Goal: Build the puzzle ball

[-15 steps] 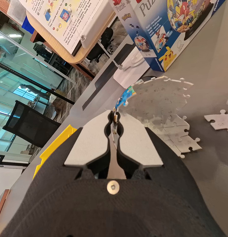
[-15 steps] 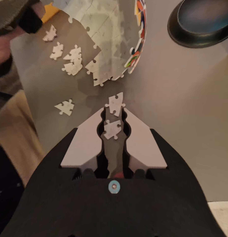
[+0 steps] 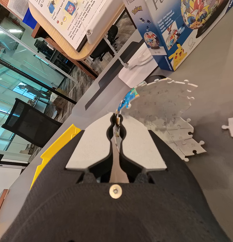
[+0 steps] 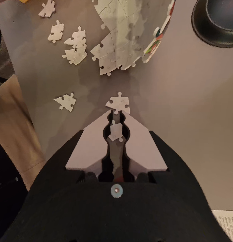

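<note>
Left claw [image 3: 117, 118] pinches the part-hidden shell [image 3: 164, 117]; right claw [image 4: 115, 112], narrowly parted, grips nothing.

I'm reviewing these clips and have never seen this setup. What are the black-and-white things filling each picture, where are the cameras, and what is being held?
Each picture comes from a camera mounted on hand-held tongs, looking forward along their two white fingers. A person carries one in each hand. The left tongs are shut on the rim of the half-built puzzle ball shell, which rests on the grey table near the puzzle box. The right tongs are slightly open and hold nothing; they hover above loose white pieces, with more pieces and a black stand farther off.
</note>
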`<state>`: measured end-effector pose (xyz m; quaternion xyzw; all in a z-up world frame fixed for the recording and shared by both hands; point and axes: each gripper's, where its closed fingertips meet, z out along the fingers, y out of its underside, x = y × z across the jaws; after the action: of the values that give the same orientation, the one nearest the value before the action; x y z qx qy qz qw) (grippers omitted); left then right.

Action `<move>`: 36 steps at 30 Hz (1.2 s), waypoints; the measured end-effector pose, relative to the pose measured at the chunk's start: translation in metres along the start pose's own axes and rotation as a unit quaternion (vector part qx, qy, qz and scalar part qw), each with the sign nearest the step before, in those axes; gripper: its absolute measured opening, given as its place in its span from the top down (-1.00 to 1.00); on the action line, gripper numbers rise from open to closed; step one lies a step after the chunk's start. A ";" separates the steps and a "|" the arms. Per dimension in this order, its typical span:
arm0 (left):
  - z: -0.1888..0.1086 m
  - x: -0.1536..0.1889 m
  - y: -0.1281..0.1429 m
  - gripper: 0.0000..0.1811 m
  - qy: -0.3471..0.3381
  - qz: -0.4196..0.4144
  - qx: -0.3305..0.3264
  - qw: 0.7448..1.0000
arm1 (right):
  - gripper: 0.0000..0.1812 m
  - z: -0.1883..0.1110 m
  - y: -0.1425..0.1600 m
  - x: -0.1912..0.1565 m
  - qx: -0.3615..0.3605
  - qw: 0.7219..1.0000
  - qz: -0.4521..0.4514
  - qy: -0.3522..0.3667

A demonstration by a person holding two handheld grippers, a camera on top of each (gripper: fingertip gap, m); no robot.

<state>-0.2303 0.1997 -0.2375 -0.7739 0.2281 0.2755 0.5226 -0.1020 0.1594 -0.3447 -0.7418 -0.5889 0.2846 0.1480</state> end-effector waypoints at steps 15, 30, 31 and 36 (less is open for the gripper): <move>-0.001 -0.005 0.001 0.96 0.000 -0.014 -0.001 1.000 | 0.92 0.006 -0.006 0.012 0.004 0.998 -0.046 0.046; -0.002 -0.007 -0.001 0.96 0.000 -0.012 -0.001 1.000 | 0.88 0.000 -0.010 0.013 0.022 0.998 -0.035 0.048; -0.002 -0.006 -0.001 0.96 0.000 -0.012 0.000 1.000 | 0.83 0.001 -0.008 0.012 0.015 0.998 -0.036 0.045; -0.001 -0.006 -0.001 0.96 0.006 -0.007 -0.004 1.000 | 0.77 0.004 -0.006 0.008 0.006 0.997 -0.054 0.049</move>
<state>-0.2338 0.1993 -0.2322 -0.7793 0.2242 0.2683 0.5200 -0.1085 0.1686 -0.3467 -0.7211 -0.6185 0.2430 0.1960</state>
